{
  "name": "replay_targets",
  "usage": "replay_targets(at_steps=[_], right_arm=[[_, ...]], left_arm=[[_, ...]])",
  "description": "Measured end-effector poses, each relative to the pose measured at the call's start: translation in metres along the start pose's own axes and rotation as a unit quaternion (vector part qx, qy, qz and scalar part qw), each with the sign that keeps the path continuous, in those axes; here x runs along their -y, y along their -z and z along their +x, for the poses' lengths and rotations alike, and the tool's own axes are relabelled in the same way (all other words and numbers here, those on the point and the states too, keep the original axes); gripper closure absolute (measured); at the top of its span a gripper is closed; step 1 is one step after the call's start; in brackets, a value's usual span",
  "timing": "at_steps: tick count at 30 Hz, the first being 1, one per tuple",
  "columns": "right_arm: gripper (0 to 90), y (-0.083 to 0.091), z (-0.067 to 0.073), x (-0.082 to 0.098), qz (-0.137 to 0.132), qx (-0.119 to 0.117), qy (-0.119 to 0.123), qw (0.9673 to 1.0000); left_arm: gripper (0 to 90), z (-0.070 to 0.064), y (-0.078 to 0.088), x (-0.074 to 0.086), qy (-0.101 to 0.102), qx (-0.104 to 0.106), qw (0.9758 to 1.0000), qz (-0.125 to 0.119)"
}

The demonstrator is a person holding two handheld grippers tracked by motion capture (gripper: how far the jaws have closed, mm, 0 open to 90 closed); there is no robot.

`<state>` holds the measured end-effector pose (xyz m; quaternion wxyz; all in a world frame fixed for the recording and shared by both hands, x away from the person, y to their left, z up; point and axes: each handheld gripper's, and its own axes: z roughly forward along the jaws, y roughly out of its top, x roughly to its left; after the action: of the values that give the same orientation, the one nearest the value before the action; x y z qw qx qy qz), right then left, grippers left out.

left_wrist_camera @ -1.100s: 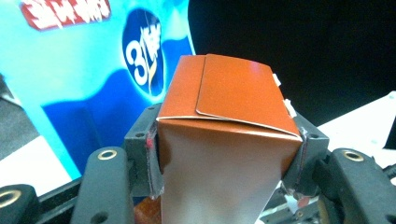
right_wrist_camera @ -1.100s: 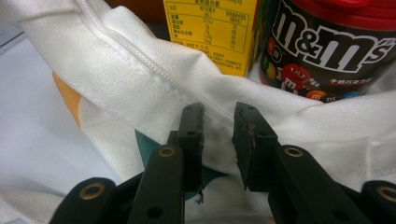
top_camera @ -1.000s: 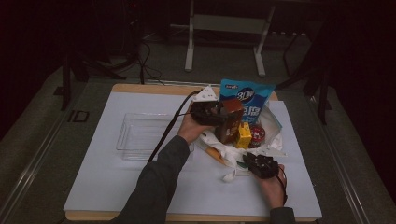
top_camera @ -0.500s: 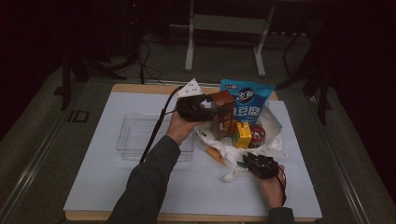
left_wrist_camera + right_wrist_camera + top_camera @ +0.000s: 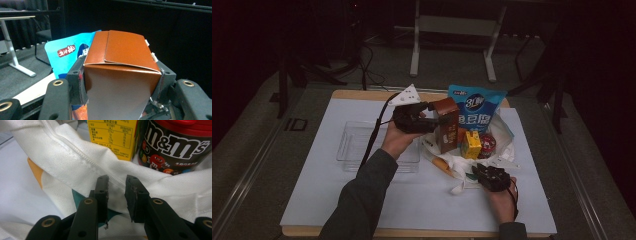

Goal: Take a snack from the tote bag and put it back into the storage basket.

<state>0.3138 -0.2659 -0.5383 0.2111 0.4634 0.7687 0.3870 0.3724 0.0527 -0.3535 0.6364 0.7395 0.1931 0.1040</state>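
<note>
High view: a white mat (image 5: 312,200) covers a wooden table, and a person's forearms come in from the bottom. The left gripper (image 5: 424,116) holds a brown carton (image 5: 446,124) lifted above an open white cloth bag (image 5: 462,162). A blue snack pouch (image 5: 477,107) stands in the bag behind it, with a yellow juice box (image 5: 471,145) and a red-lidded candy tub (image 5: 486,145) beside it. The right gripper (image 5: 479,172) sits low at the bag's near edge. A clear plastic tray (image 5: 349,145) lies to the left, apart from the bag.

Left gripper view: the jaws press on both sides of the brown carton (image 5: 120,82), which stands upright between them with its folded top up; the pouch (image 5: 67,57) shows behind it.

Right gripper view: the jaws stand a little apart with a fold of bag cloth (image 5: 75,162) between them; I cannot tell whether the pads pinch it. The juice box (image 5: 112,137) and tub (image 5: 175,145) stand just beyond.

The step appears to be taking the carton out of the bag. Next it likely needs carrying left, clear of the bag rim and pouch, and setting down in the tray, keeping inside its walls; bare mat around the tray gives open room
</note>
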Motion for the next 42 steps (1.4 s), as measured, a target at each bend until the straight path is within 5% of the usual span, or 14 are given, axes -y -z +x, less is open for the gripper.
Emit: replay_targets(at_steps=[42], right_arm=[[70.0,0.0,-0.001,0.0,0.0,-0.003,0.0,1.0]], left_arm=[[42.4,0.026,0.075,-0.002,-0.025,-0.029,0.9986,0.036]])
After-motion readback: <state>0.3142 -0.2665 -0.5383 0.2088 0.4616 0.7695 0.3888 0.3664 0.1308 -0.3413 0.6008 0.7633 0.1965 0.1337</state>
